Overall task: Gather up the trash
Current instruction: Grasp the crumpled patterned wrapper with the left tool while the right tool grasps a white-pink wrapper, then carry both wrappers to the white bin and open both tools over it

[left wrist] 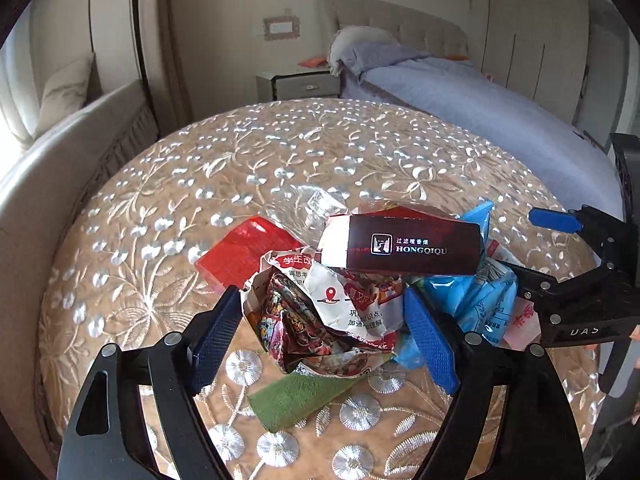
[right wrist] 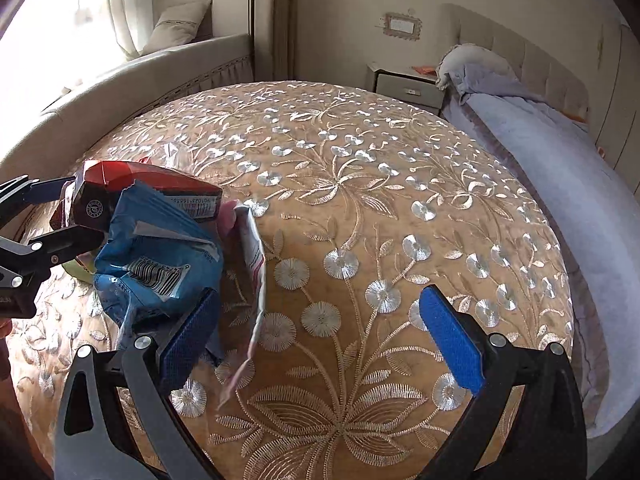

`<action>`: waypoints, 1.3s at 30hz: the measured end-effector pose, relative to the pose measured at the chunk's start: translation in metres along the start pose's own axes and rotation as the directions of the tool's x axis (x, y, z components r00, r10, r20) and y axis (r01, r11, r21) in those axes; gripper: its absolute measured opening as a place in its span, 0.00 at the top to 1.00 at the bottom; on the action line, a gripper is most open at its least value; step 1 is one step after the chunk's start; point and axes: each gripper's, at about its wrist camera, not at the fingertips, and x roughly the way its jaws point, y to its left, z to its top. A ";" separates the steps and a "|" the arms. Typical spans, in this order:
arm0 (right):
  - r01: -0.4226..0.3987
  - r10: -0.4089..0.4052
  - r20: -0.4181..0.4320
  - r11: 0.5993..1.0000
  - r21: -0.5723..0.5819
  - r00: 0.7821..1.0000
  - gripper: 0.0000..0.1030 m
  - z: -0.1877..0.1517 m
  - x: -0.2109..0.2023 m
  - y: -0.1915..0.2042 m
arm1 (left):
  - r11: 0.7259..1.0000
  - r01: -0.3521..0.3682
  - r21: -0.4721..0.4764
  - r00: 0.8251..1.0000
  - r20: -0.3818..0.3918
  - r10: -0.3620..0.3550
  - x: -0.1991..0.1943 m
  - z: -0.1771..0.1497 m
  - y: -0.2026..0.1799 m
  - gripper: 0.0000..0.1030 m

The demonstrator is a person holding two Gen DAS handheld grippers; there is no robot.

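Note:
A pile of trash lies on the round embroidered table [left wrist: 280, 152]. In the left wrist view my left gripper [left wrist: 324, 328] is shut on a crumpled printed wrapper [left wrist: 320, 320]. A dark red cigarette box [left wrist: 404, 248] rests on top of the pile, with a red plastic piece [left wrist: 244, 252], blue wrappers [left wrist: 476, 300] and a green scrap [left wrist: 296, 396] around it. My right gripper [right wrist: 320, 336] is open and empty; its left pad [right wrist: 188, 340] touches the blue wrapper [right wrist: 160, 260]. It shows at the right of the left wrist view [left wrist: 560, 264]. The cigarette box [right wrist: 144, 192] and a pink-white wrapper [right wrist: 252, 264] lie beside it.
A bed with grey-blue bedding [left wrist: 480, 100] stands behind the table on the right, with a nightstand [left wrist: 300, 84] beside it. A curved beige sofa [left wrist: 60, 152] wraps the table's left side. The table top [right wrist: 400, 200] is bare to the right of the pile.

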 end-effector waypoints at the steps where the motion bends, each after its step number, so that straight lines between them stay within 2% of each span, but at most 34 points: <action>1: -0.028 0.028 -0.006 0.999 0.019 1.000 0.13 0.002 0.002 -0.001 | 1.000 -0.006 0.002 1.000 -0.007 0.006 0.004 0.000 0.000 0.29; 5: -0.125 0.127 -0.020 0.989 0.083 0.992 0.42 0.004 0.008 0.000 | 0.999 -0.035 0.018 0.999 -0.005 0.035 0.008 -0.002 -0.004 0.36; 6: -0.159 0.163 -0.027 0.982 0.102 0.986 0.56 0.003 0.009 -0.001 | 0.999 -0.039 0.013 0.999 -0.001 0.039 0.007 -0.004 -0.005 0.37; 7: -0.185 0.190 -0.036 0.975 0.122 0.981 0.64 0.003 0.011 -0.002 | 0.999 -0.039 0.009 0.999 0.000 0.039 0.006 -0.004 -0.004 0.38; 8: -0.200 0.208 -0.049 0.970 0.136 0.977 0.85 0.000 0.012 -0.002 | 0.999 -0.035 0.002 0.999 -0.007 0.035 0.006 -0.006 -0.003 0.39; 9: -0.204 0.215 -0.061 0.968 0.145 0.975 0.93 -0.005 0.013 -0.002 | 1.000 -0.026 -0.009 1.000 -0.013 0.026 0.005 -0.009 -0.001 0.40; 12: -0.207 0.214 -0.025 0.962 0.180 0.976 0.95 -0.018 -0.005 -0.009 | 0.999 -0.014 -0.051 1.000 0.004 0.015 -0.006 -0.015 0.005 0.42; 15: -0.113 0.110 0.022 0.981 0.160 0.994 0.94 -0.037 -0.028 -0.012 | 0.997 -0.008 -0.079 0.999 0.037 0.011 -0.026 -0.023 0.007 0.42; 19: -0.022 0.014 0.048 0.983 0.183 0.999 0.94 -0.066 -0.058 -0.025 | 0.996 -0.024 -0.084 0.997 0.077 0.030 -0.054 -0.039 0.001 0.42; 23: -0.038 0.018 0.084 0.967 0.252 0.996 0.94 -0.093 -0.090 -0.040 | 0.995 -0.018 -0.101 0.994 0.108 0.029 -0.081 -0.061 -0.008 0.42; 25: -0.024 -0.007 0.115 0.963 0.268 0.993 0.94 -0.103 -0.108 -0.043 | 0.993 -0.031 -0.118 0.990 0.130 0.046 -0.096 -0.071 -0.011 0.42; 29: -0.045 -0.004 0.166 0.956 0.291 0.986 0.94 -0.112 -0.136 -0.048 | 0.988 -0.047 -0.150 0.985 0.157 0.071 -0.119 -0.084 -0.011 0.42; 32: -0.052 -0.007 0.200 0.957 0.286 0.980 0.94 -0.117 -0.154 -0.044 | 0.988 -0.004 -0.156 0.985 0.172 0.031 -0.133 -0.090 -0.017 0.42; 39: -0.053 -0.026 0.255 0.954 0.295 0.967 0.94 -0.137 -0.191 -0.045 | 0.995 0.058 -0.084 0.976 0.213 -0.039 -0.161 -0.099 -0.057 0.42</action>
